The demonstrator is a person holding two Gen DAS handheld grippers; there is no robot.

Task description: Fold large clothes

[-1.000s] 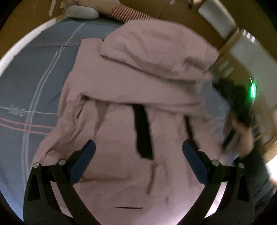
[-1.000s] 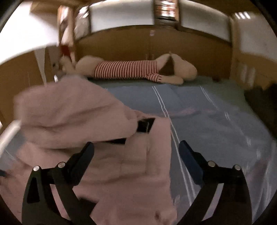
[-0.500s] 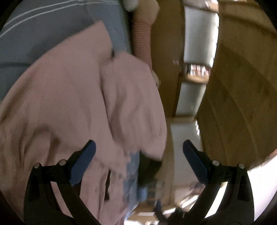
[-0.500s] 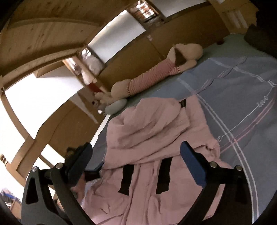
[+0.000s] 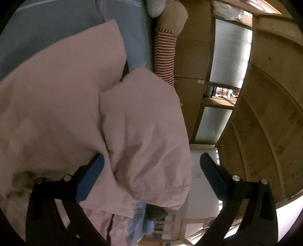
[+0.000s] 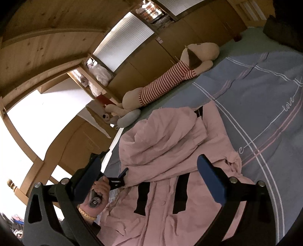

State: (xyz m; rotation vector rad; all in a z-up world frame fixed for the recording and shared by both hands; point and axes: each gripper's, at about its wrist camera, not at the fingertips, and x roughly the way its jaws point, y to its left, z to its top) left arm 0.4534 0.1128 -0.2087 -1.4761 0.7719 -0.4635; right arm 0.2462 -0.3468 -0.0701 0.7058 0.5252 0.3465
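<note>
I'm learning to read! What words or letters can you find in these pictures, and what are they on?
"love" in white script, on the blue bedsheet.
"C" on a round button of the left hand-held gripper, held in the person's hand.
A second script word lower on the sheet is partly hidden by the pink garment; only "e" shows.
Packaging on the shelf: too blurred to read.

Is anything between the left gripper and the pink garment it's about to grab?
Nothing visible. The left gripper is open right at a bulging fold of the pink garment, which already fills the gap between its blue pads.
</note>
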